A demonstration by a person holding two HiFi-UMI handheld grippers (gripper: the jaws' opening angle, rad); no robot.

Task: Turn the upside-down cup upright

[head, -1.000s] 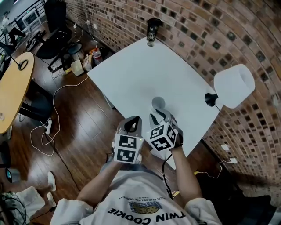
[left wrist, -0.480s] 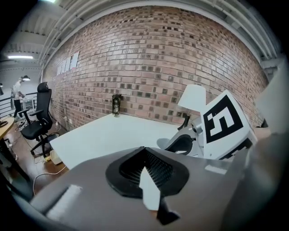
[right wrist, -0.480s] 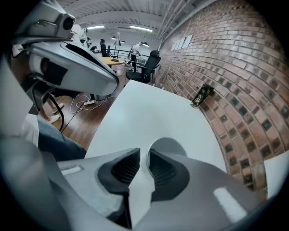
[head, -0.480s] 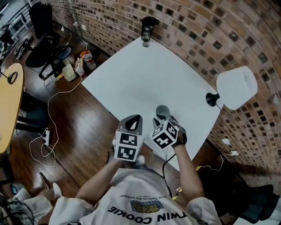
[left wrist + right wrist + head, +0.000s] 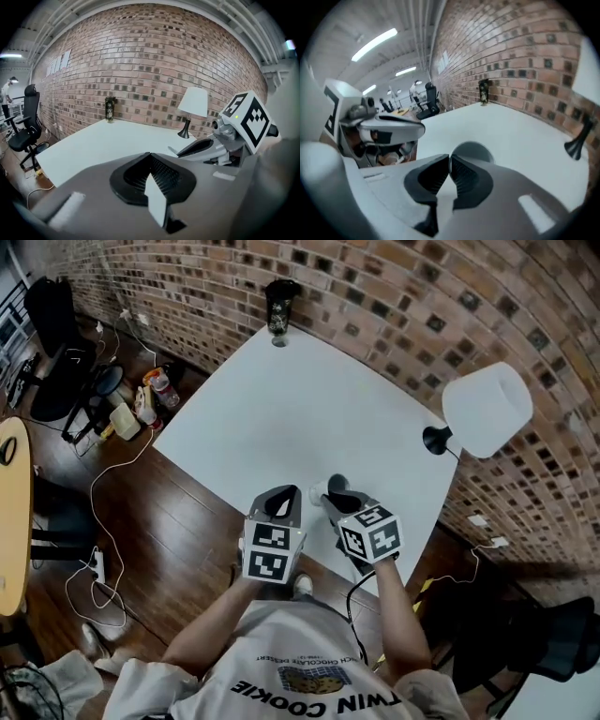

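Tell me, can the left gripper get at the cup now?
Probably yes: the left gripper sits close beside the cup, bare table between. But the right gripper, its fingers having just closed on the wall, crowds that side.

White lamp [image 5: 487,409], dark bottle [image 5: 280,304] on table [image 5: 281,409].

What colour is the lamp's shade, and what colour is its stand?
The shade is white and the stand is black; the head view shows them best.

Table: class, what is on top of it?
A dark can, a lamp and a cup, its rim between the right tongs, which have just been closing. They hide whether it touches the table.
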